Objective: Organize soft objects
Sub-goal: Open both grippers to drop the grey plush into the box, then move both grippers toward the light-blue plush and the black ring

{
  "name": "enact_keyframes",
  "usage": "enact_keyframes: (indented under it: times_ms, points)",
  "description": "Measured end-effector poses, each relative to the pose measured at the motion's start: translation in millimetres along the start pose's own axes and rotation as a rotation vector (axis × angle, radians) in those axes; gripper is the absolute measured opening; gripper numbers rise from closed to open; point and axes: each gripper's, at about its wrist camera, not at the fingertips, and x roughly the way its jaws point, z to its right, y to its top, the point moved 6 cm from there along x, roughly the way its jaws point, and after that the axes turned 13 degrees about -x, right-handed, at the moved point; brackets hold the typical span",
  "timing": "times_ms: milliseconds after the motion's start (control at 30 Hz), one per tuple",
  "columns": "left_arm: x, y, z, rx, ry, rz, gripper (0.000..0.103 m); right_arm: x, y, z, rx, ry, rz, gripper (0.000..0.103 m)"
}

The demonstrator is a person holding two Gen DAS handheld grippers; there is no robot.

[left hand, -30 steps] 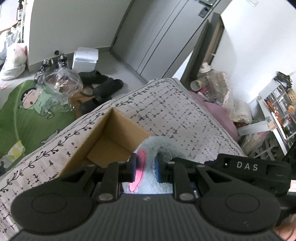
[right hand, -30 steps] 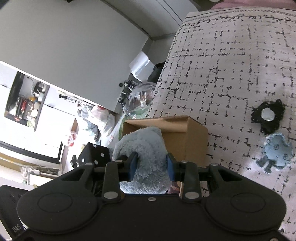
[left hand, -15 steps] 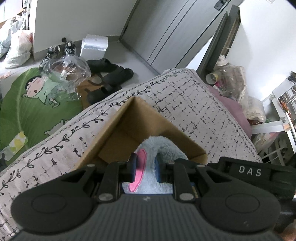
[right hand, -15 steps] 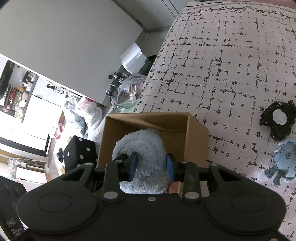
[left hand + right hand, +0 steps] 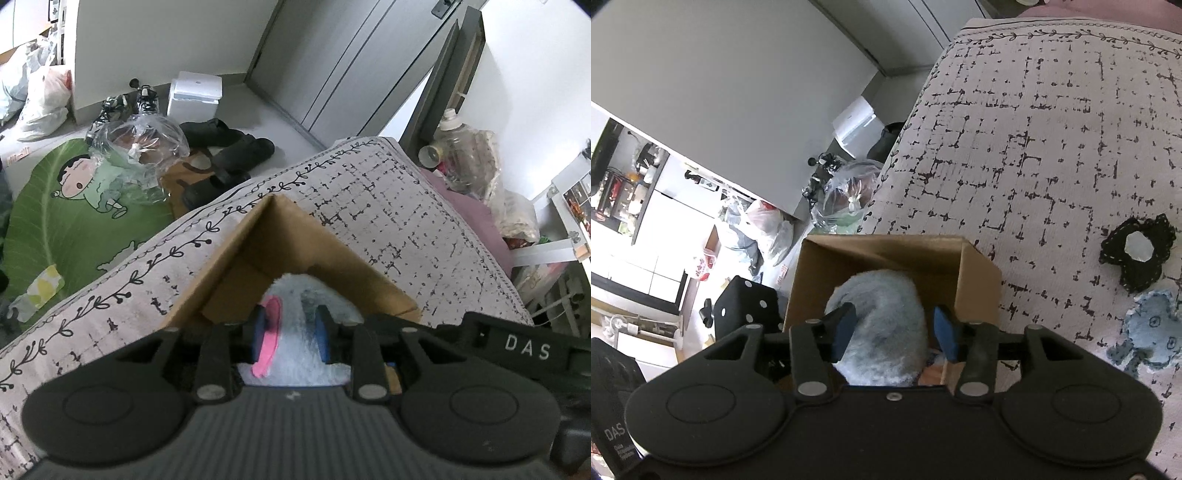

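Note:
A fluffy light-blue plush toy (image 5: 295,354) with a pink patch lies partly inside an open cardboard box (image 5: 243,266) on the patterned bed cover (image 5: 388,206). My left gripper (image 5: 290,334) is opening, but its blue pads still touch the pink patch and the fur. In the right wrist view the same plush toy (image 5: 882,306) bulges over the cardboard box (image 5: 886,254). My right gripper (image 5: 894,328) is opening around it, and a gap shows at its right pad. A black lacy fabric piece (image 5: 1134,258) and a pale blue fabric piece (image 5: 1152,332) lie on the cover to the right.
The box stands near the bed's edge. Below on the floor are a green cartoon mat (image 5: 55,206), a clear plastic bag (image 5: 136,147), dark shoes (image 5: 229,147), a white bin (image 5: 195,92) and a black dice cushion (image 5: 746,306). Bottles and bags (image 5: 465,155) crowd the far bedside.
Both grippers sank with the plush toy toward the box, which now fills more of each view. The right jaws widened clearly; the left jaws widened slightly.

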Motion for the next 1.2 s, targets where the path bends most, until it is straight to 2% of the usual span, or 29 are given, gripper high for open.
enact_keyframes:
  times_ms: [200, 267, 467, 533, 633, 700, 800, 867, 967, 1133, 1200]
  points:
    - [-9, -1, 1, 0.009, 0.006, 0.015, 0.03, -2, -5, -4, -0.005, -0.016, -0.001, 0.045]
    - [-15, -2, 0, 0.008, 0.003, 0.018, 0.034, -8, -8, -5, -0.007, -0.011, 0.005, 0.045]
    - [-37, -8, 9, 0.015, -0.024, 0.049, 0.06, -40, -18, 1, 0.005, 0.002, 0.062, 0.046]
    - [-45, -11, 16, 0.03, -0.036, 0.064, 0.072, -50, -22, 6, 0.0, -0.005, 0.083, 0.048]
    - [-58, -16, 26, 0.057, -0.024, 0.1, 0.077, -63, -25, 13, -0.024, -0.036, 0.11, 0.054]
    - [-65, -19, 31, 0.073, -0.022, 0.119, 0.079, -71, -29, 18, -0.047, -0.075, 0.129, 0.064]
    - [-76, -27, 37, 0.076, -0.01, 0.143, 0.086, -84, -36, 27, -0.066, -0.109, 0.151, 0.07]
    - [-81, -31, 40, 0.082, -0.007, 0.166, 0.088, -91, -41, 34, -0.083, -0.124, 0.16, 0.072]
    - [-87, -38, 46, 0.096, 0.01, 0.196, 0.091, -102, -46, 41, -0.101, -0.132, 0.175, 0.081]
    - [-94, -53, 57, 0.088, 0.005, 0.196, 0.094, -120, -54, 53, -0.138, -0.162, 0.193, 0.086]
    - [-94, -61, 63, 0.098, -0.006, 0.185, 0.095, -127, -57, 58, -0.152, -0.164, 0.195, 0.09]
